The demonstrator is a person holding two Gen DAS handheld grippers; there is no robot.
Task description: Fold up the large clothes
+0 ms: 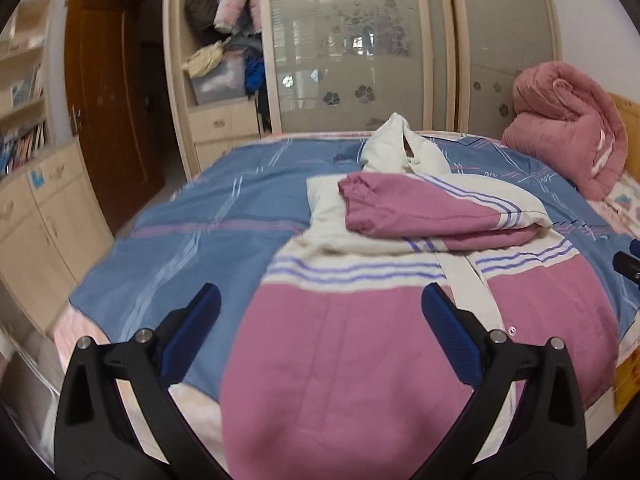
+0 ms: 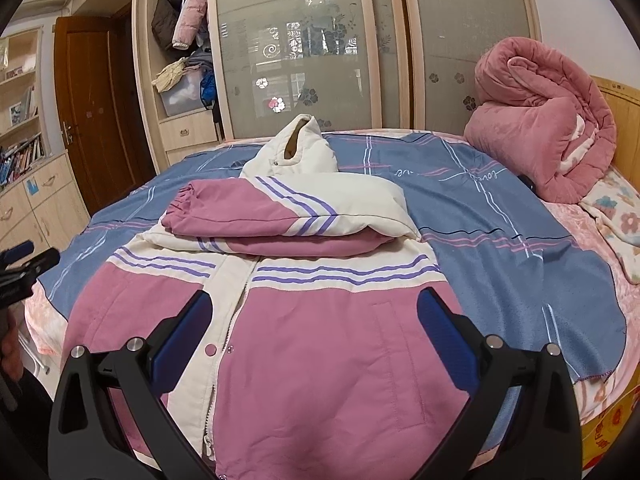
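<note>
Taking the jacket as our landmark, we start far to its left, where a bookshelf with books stands against the wall above pale cabinets, next to a brown wooden door. Closer to the jacket on that side, we hold the left claw with its blue pads spread wide apart and gripping nothing; it hovers over the jacket's lower left pink panel, and from the right wrist view it shows at the jacket's left edge.

The jacket itself, pink and cream with purple stripes, lies front up on the blue bedspread of the bed, its zip closed and its hem toward us. Both sleeves are folded across its chest, one stacked on the other, and its cream hood stands up just beyond them.

Behind the jacket we see an open wardrobe section stuffed with hanging coats and a clear storage bin, then frosted sliding doors with flower patterns.

Over the jacket's lower right panel we hold the right claw, its fingers also wide apart and empty, one pad over the cream placket, the other near the pocket seam.

To the jacket's far right a rolled pink quilt rests against the wooden headboard.
</note>
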